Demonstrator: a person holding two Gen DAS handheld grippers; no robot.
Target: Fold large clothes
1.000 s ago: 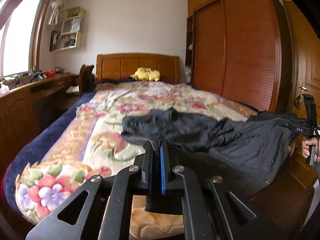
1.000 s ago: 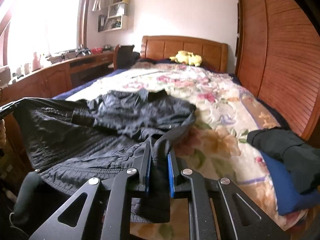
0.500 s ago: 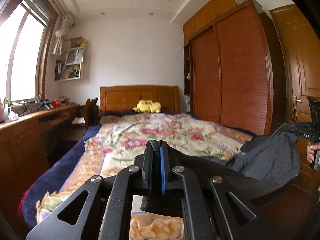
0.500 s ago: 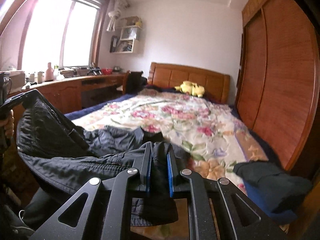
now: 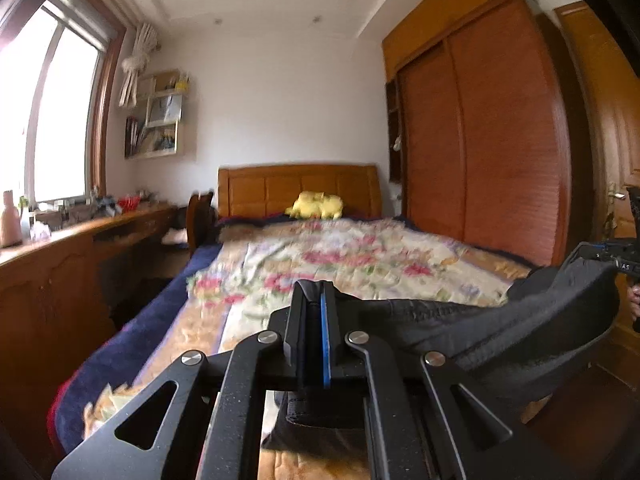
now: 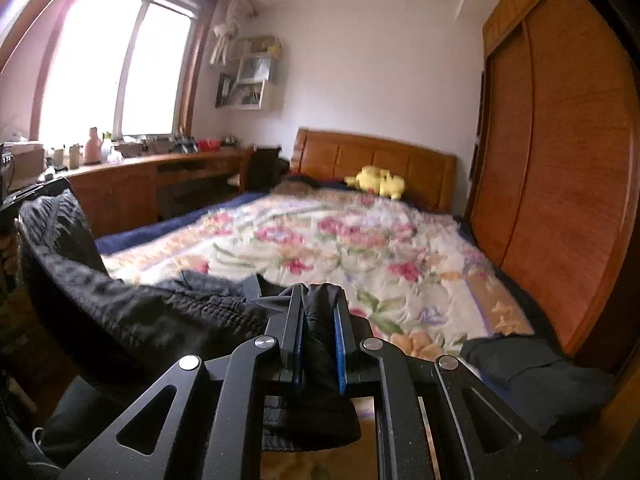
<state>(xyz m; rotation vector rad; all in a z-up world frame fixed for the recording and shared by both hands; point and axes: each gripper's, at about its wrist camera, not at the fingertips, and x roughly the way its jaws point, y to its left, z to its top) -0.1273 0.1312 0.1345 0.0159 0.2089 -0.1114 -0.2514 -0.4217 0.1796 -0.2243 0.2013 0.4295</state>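
A large black jacket (image 5: 500, 328) hangs stretched between my two grippers at the foot of the bed, lifted off the floral blanket (image 5: 360, 256). My left gripper (image 5: 314, 300) is shut on one edge of the jacket. My right gripper (image 6: 318, 300) is shut on the other edge, with a fold of fabric bunched between its pads. The jacket (image 6: 120, 312) sags from the right gripper toward the left one, which shows at the far left of the right wrist view (image 6: 24, 196). The right gripper shows at the right edge of the left wrist view (image 5: 616, 256).
A folded dark garment (image 6: 532, 372) lies on the bed's near right corner. A yellow plush toy (image 5: 316, 204) sits by the wooden headboard (image 5: 296, 188). A wooden desk (image 5: 60, 264) runs along the left wall. A wardrobe (image 5: 500, 140) stands to the right.
Both grippers have risen and pulled back, lifting the jacket off the blanket, where it lay spread a second ago. Both views now tilt up toward the walls and ceiling.
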